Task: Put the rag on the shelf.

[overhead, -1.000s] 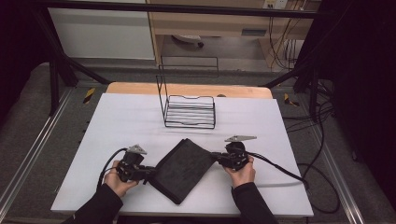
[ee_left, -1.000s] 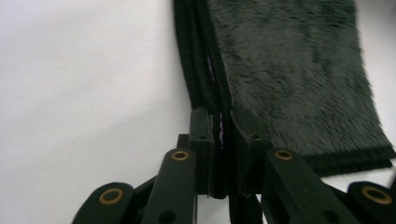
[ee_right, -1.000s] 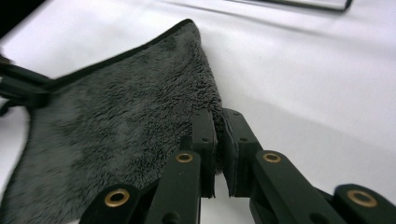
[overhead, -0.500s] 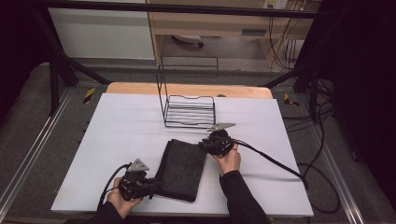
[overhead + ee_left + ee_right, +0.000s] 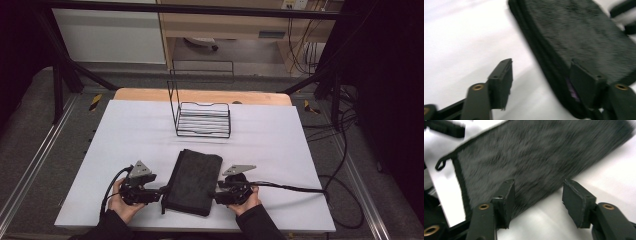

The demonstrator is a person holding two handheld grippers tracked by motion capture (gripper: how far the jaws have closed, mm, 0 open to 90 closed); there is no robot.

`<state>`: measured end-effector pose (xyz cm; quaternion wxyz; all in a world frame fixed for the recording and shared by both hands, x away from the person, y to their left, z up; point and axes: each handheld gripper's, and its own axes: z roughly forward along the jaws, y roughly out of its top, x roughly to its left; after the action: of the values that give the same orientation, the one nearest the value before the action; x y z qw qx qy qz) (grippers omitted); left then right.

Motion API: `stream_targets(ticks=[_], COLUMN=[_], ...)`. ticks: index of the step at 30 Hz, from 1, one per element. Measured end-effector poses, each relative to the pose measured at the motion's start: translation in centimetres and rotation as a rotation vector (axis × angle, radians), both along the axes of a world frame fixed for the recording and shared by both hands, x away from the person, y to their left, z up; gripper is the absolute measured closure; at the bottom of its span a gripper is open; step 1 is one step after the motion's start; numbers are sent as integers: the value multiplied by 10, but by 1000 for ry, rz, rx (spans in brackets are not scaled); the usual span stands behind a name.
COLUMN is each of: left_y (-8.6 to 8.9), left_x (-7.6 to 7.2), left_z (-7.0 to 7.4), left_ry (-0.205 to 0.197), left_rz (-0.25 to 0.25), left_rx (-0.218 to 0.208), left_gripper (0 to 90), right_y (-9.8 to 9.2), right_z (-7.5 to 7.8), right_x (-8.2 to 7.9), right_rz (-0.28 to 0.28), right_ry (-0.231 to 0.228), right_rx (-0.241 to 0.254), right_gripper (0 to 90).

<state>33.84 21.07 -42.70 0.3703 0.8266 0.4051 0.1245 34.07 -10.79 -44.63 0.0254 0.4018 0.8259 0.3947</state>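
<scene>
Folded black towel (image 5: 192, 181) flat on the white tabletop (image 5: 280, 150), near the front edge, hanging loop at its near left corner. Flanked by both tools: left gripper (image 5: 156, 194) just beside its left edge, jaws just opened and standing apart, towel edge between them but not pinched; right gripper (image 5: 218, 192) at its right edge, jaws likewise just opened, parted and gripping nothing. Farther back, well apart from the towel, an empty black wire rack (image 5: 202, 120). Nothing lying between towel and rack.

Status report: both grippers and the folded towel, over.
Left gripper and right gripper open, jaws just opened, flanking the folded black towel. Towel flat on table. Wire rack beyond, clear.
</scene>
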Motion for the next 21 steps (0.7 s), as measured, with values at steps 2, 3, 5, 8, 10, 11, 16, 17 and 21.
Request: stream_targets(ticks=[2,3,5,8,10,11,16,17,21], left_y=[4,6,9,11,11,11,12,13,11], left_x=[2,3,5,6,7,7,5,5,5], left_z=[-1,-1,-1,-2,-3,-3,-2,-2,-1], left_ry=[5,4,4,6,9,13,9,10,10], left_rz=[15,22,28,34,40,41,37,35,26], left_rx=[-12,-20,-20,-21,-19,-19,-30,-26,-30], left_gripper=[317,317,317,318,318,318,324,325,319], right_y=[4,5,6,7,6,6,-7,-12,-25], right_z=[-4,-5,-5,-7,-4,-4,12,15,15], right_x=[-3,-5,-6,-6,-4,-4,4,6,12], right_rz=[-13,-26,-41,-47,-40,-40,-21,-21,-11], right_ry=[25,32,48,63,77,77,73,70,71], right_rx=[23,29,46,62,75,75,60,45,-8], right_gripper=[528,539,604,728,827,827,843,842,834])
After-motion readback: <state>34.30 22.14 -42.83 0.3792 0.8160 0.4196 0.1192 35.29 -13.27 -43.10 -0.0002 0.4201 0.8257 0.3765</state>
